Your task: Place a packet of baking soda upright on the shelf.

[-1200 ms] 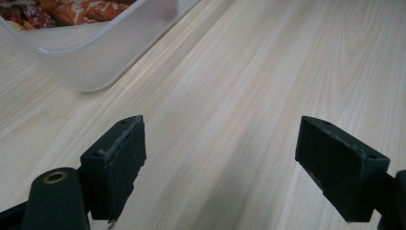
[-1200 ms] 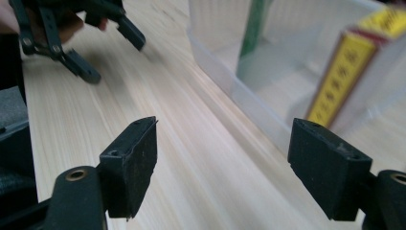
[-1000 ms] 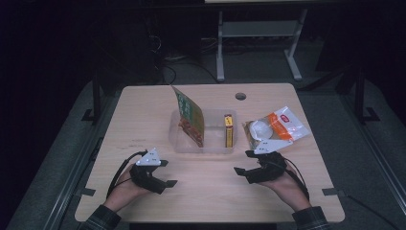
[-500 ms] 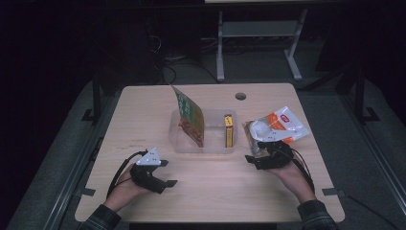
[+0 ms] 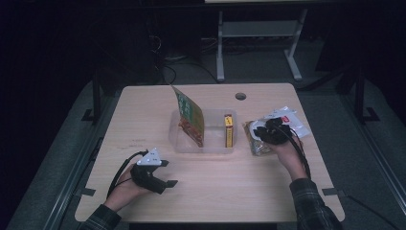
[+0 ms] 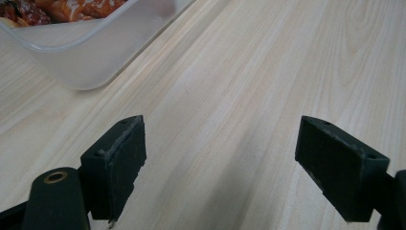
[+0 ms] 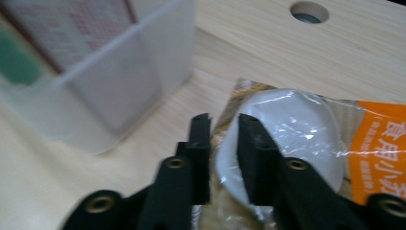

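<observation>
A clear packet [image 7: 292,120] with a white round piece and an orange label lies at the table's right side, also seen as the packet [image 5: 287,117]. My right gripper [image 7: 223,125] is on its left edge. Its jaws have just been closing and stand almost together, with the packet's crinkled film between them. From above, the right gripper [image 5: 274,132] covers the packet pile. My left gripper [image 6: 222,167] rests open over bare wood, seen from above as the left gripper [image 5: 165,175] at the front left. It holds nothing.
A clear plastic container [image 5: 203,143] stands mid-table with a green pouch [image 5: 189,115] upright in it and a yellow box [image 5: 229,130]. A brown packet [image 5: 257,146] lies by my right hand. A cable hole [image 5: 240,96] is near the far edge.
My right hand moved from the front of the table away toward the packets at the right, and its jaws went from wide apart to nearly together. The left hand stayed put.
</observation>
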Motion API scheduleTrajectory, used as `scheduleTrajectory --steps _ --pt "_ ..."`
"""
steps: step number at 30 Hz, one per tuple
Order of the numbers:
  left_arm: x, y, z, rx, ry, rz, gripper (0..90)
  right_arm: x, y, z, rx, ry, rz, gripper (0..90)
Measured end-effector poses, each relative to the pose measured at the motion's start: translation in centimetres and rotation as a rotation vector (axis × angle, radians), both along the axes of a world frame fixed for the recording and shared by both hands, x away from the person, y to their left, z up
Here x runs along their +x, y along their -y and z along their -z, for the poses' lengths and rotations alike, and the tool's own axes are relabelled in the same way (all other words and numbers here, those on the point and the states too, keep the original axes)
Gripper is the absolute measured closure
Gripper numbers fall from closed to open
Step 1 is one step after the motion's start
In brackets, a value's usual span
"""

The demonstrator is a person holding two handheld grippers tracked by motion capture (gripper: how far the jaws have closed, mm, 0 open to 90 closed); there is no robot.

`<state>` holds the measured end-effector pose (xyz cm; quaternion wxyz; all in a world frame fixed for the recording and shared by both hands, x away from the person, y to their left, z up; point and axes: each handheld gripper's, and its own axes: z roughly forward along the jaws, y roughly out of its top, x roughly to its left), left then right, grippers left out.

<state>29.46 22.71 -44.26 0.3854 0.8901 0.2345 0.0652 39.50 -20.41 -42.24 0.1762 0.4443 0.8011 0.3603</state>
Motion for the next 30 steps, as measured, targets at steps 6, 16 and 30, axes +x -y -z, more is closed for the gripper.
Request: scheduleTrajectory --steps 6,16,30 --pt "-0.1 0.0 0.0 -0.009 -0.005 -0.004 17.5 2.1 -0.6 1.2 -0.012 0.005 0.058 89.8" --pt "0.0 -0.1 0.0 -0.002 -0.007 -0.003 17.8 2.8 -0.3 2.6 -0.016 -0.048 0.063 90.0" --pt "-0.1 0.0 0.0 0.002 -0.012 -0.001 17.8 0.5 -0.7 1.9 -0.084 -0.110 -0.042 90.0"
